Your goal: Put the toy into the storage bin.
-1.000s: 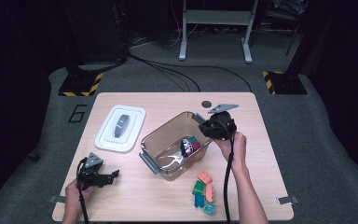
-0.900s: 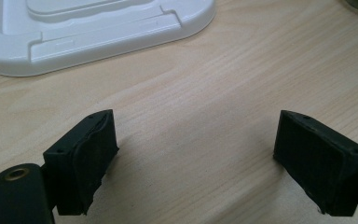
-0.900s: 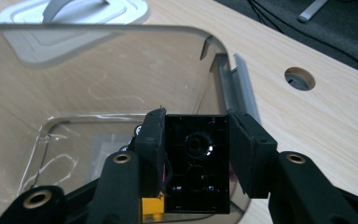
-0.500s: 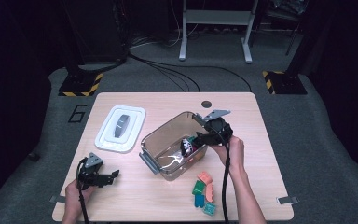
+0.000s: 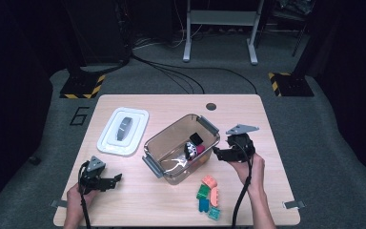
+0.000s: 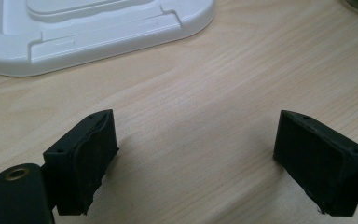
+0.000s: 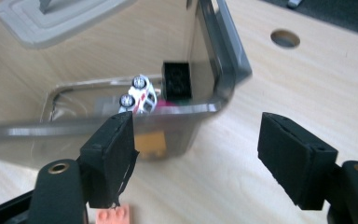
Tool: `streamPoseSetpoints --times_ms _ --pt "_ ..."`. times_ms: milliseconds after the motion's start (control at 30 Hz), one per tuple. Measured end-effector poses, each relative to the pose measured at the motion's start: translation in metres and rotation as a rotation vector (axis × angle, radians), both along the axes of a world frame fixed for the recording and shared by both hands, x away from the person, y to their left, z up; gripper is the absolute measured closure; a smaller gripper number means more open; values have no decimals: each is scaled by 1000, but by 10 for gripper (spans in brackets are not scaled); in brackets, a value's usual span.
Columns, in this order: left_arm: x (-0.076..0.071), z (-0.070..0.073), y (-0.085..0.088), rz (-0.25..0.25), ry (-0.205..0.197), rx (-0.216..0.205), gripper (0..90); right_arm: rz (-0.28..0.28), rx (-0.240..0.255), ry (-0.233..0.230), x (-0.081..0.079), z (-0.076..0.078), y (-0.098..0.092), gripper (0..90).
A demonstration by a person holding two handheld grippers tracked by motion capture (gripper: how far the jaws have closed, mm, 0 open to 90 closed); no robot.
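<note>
Since a second ago, right gripper (image 5: 218, 153) has left the clear plastic bin (image 5: 171, 143), jaws just opened, empty. Below-left lies a light, rigid salmon brick (image 7: 114, 215); pinch its flat sides.

The tabletop (image 5: 286, 143) is pale, matt wood grain. On it, the box (image 5: 169, 140) is clear, glossy smoky plastic; the lid (image 5: 109, 143) beside it is smooth white plastic. Bricks (image 5: 208, 193) near the box look matt plastic. Gripper pads (image 7: 112, 154) are matt black, rubbery.

high view looks down on the whole surface (image 5: 138, 200); both gripper views sit close, sharing the white lid (image 5: 124, 131) (image 6: 98, 28) (image 7: 51, 21).
</note>
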State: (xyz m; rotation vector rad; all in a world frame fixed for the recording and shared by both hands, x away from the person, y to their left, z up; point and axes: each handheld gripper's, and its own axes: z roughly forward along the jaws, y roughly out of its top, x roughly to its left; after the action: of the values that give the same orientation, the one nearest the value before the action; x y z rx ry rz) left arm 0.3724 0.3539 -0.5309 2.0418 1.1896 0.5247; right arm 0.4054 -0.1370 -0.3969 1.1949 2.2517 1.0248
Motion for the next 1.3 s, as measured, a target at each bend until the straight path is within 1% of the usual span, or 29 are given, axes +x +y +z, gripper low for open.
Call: streamPoseSetpoints --times_ms 133,200,233,267,300,500,600,633,667,700,767,800,900,933,967,1000,1033,1067,1100,1133,1167,1233,1267,1300 --pt "0 0 0 0 0 0 129 -10 20 33 -12 -15 -11 253" --pt "0 0 0 1 1 -2 129 -15 27 53 -18 -24 -15 231" --pt "0 0 0 1 1 -2 129 -15 27 53 -18 -24 -15 231" --pt "0 0 0 3 1 -3 129 -13 37 72 -24 -32 -18 225" --pt "0 0 0 0 0 -1 129 -15 38 80 -26 -36 -19 216" --pt "0 0 0 0 0 1 129 6 39 146 -39 -65 -15 176" --pt "0 0 0 2 1 -2 129 18 42 175 -47 -76 -10 172" --pt "0 0 0 2 1 -2 129 28 44 177 -50 -78 -8 174" --pt "0 0 0 3 1 -3 129 25 44 186 -53 -79 -5 174" --pt "0 0 0 2 1 -3 129 34 37 185 -55 -80 -3 173" --pt "0 0 0 3 1 -3 129 36 56 200 -62 -83 1 173" --pt "0 0 0 -1 0 1 129 47 47 198 -65 -85 2 174" --pt "0 0 0 0 0 0 129 67 38 220 -74 -89 9 176" --pt "0 0 0 -1 0 1 129 71 19 225 -78 -90 12 183" --pt "0 0 0 1 1 -2 129 72 9 235 -80 -91 13 189" --pt "0 0 0 2 1 -3 129 78 9 247 -82 -92 14 200" --pt "0 0 0 0 0 0 129 75 19 252 -84 -93 13 219" --pt "0 0 0 1 0 0 129 80 24 243 -84 -93 11 244" --pt "0 0 0 0 0 0 129 70 17 248 -85 -92 10 264" --pt "0 0 0 1 1 -2 129 55 8 249 -86 -93 9 266" --pt "0 0 0 0 0 0 129 50 11 258 -86 -93 7 282" --pt "0 0 0 2 1 -3 129 56 2 257 -86 -94 5 295" --pt "0 0 0 2 1 -3 129 35 -5 266 -86 -95 3 343" --pt "0 0 0 2 1 -3 129 31 -6 267 -86 -95 1 369"
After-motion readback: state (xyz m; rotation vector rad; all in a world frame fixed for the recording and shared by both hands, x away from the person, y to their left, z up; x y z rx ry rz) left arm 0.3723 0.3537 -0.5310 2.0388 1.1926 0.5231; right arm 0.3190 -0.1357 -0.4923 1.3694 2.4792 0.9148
